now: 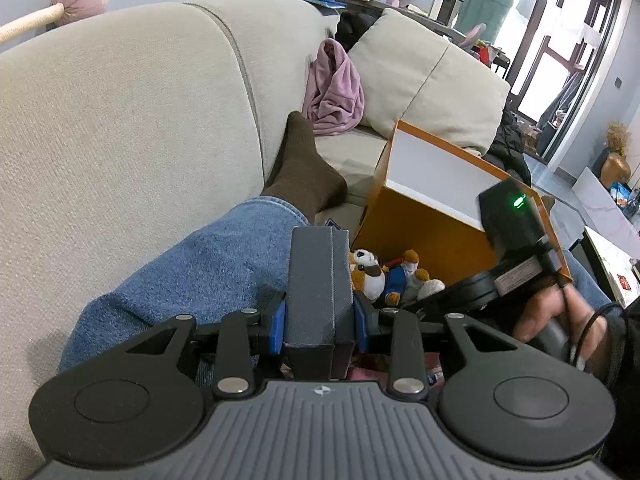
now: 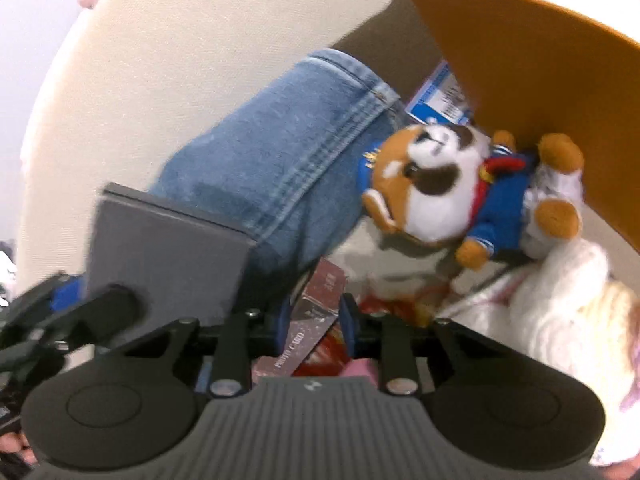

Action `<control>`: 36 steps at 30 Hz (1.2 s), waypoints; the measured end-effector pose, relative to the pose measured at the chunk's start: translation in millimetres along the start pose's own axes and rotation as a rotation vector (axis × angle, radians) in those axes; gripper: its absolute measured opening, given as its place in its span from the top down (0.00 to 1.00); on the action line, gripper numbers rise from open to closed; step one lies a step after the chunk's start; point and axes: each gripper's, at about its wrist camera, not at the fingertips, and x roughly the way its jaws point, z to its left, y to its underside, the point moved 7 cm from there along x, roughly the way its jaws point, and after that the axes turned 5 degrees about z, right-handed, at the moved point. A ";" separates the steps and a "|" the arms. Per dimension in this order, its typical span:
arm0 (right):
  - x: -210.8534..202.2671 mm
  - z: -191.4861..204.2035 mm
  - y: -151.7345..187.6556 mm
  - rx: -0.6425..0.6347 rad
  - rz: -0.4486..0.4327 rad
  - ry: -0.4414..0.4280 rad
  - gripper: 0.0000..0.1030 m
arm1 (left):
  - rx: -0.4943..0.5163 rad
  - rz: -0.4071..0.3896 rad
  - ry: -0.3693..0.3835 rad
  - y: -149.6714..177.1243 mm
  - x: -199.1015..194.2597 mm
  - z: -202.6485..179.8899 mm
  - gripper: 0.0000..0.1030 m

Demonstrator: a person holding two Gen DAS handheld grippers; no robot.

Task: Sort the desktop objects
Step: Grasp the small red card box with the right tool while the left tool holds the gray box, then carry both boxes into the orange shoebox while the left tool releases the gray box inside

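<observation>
On the sofa, the left hand-held gripper (image 1: 320, 316) clamps a stiff, light grey box (image 1: 318, 280) across its narrow sides, while the right hand-held gripper (image 2: 314, 320) brackets a card pack (image 2: 310, 312), grip unclear.

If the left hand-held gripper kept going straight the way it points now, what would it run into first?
The left hand-held gripper is shut on a grey box. That box's front end would probably meet the person's jeans leg or brown sock, with the sofa behind. Depth is hard to judge.

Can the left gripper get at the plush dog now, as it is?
Probably not. The left gripper is shut on a grey box, so its jaws are full. The plush dog lies just beyond, beside the orange box, with nothing else between.
</observation>
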 end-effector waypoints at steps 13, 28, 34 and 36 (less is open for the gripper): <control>6.6 19.3 11.5 0.078 -0.033 -0.087 0.75 | 0.000 -0.032 -0.020 -6.5 -12.4 -1.6 0.63; -236.5 8.9 15.7 -0.020 -0.551 0.127 0.76 | 0.129 -0.081 0.097 -87.6 4.4 -67.6 0.63; -272.3 -56.0 -21.2 0.081 -0.663 0.370 0.76 | 0.213 -0.028 0.152 -138.3 55.8 -121.2 0.63; -259.9 -74.3 -36.2 0.075 -0.640 0.464 0.76 | 0.250 0.026 0.137 -143.0 86.1 -136.0 0.63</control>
